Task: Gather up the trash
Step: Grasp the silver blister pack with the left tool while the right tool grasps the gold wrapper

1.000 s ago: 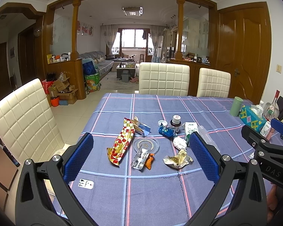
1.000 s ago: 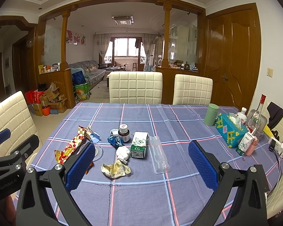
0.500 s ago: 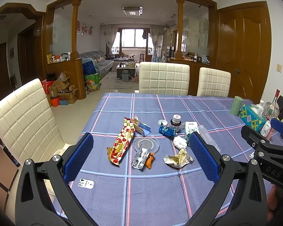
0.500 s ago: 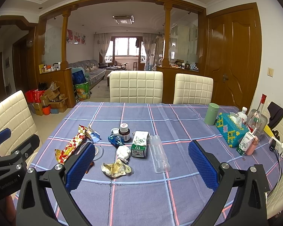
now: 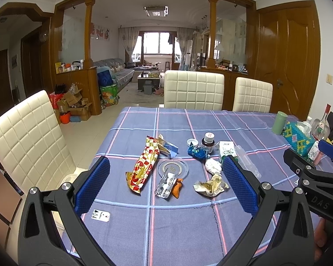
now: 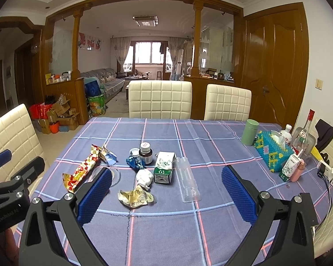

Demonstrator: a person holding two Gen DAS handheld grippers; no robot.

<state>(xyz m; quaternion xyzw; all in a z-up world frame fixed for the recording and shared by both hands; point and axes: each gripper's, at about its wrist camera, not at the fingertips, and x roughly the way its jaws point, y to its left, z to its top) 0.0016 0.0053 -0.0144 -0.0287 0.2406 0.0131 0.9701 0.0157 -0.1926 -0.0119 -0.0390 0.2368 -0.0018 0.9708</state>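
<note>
Trash lies in the middle of the blue checked tablecloth point(image 5: 166, 226). A red and gold wrapper point(image 5: 144, 166) point(image 6: 82, 169) lies at the left. A foil blister pack point(image 5: 165, 184), an orange scrap point(image 5: 177, 188), a crumpled gold wrapper point(image 5: 211, 185) point(image 6: 134, 197), a white tissue wad point(image 6: 145, 176), a blue wrapper point(image 6: 134, 162), a green milk carton point(image 6: 164, 167) and a clear plastic bottle point(image 6: 188, 182) lie around. My left gripper point(image 5: 165, 186) and right gripper point(image 6: 166, 190) are both open and empty, above the table's near side.
A glass dish point(image 5: 172, 167), a brown medicine bottle point(image 6: 145, 153) and a lid point(image 5: 192, 142) sit among the trash. A green cup point(image 6: 249, 132), a beaded tissue box point(image 6: 272, 153), bottles and a power strip point(image 6: 329, 174) stand at the right. White chairs point(image 6: 159, 99) surround the table.
</note>
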